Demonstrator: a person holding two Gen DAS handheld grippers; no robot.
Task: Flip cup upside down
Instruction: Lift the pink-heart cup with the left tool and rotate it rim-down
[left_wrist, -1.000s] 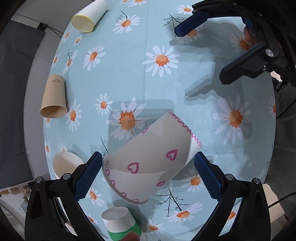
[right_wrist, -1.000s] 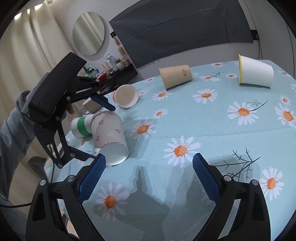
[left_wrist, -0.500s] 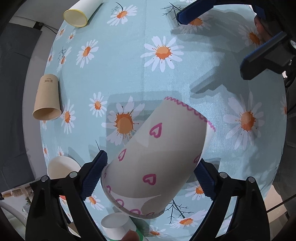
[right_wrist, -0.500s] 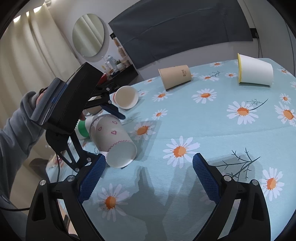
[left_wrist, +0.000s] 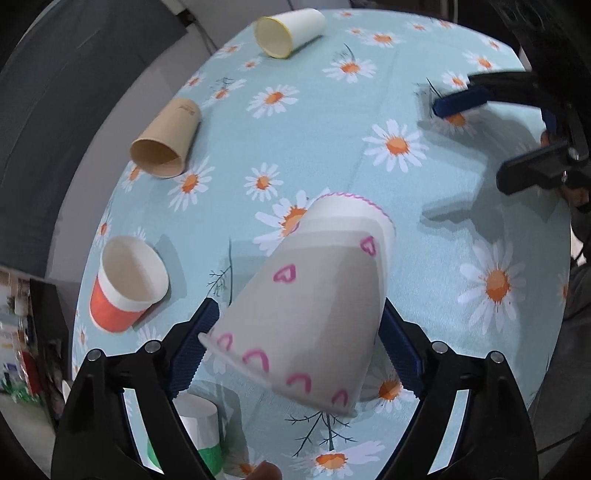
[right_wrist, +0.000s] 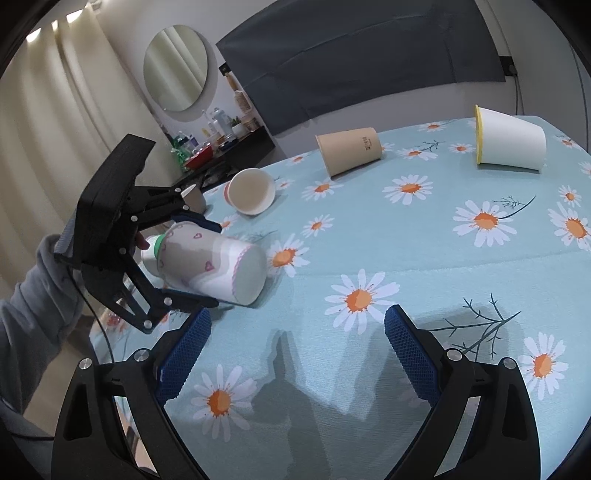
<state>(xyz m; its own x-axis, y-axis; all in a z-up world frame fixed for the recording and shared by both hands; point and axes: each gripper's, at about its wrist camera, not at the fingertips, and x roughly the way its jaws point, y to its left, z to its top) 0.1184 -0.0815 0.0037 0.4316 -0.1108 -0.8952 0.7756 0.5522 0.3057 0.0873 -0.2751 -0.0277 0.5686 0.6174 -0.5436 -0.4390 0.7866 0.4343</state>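
Note:
A white paper cup with pink hearts (left_wrist: 314, 310) is held between the blue pads of my left gripper (left_wrist: 299, 339), lifted off the table and lying near horizontal, its base pointing away from the camera. The right wrist view shows the same cup (right_wrist: 214, 264) in the left gripper (right_wrist: 181, 254) above the table's left part, base facing right. My right gripper (right_wrist: 295, 354) is open and empty over the near part of the table; it shows at the right in the left wrist view (left_wrist: 517, 129).
Daisy-print blue tablecloth (right_wrist: 424, 258). Cups lie on their sides: a brown one (right_wrist: 351, 149), a yellow-rimmed white one (right_wrist: 511, 140), an orange-banded one (left_wrist: 125, 284). A green-banded cup (left_wrist: 201, 432) stands below the held cup. Shelves with bottles stand beyond the table's left edge.
The left gripper closed on the heart cup, lifted it off the table and tilted it from base-up towards horizontal. The right gripper stayed still and open.

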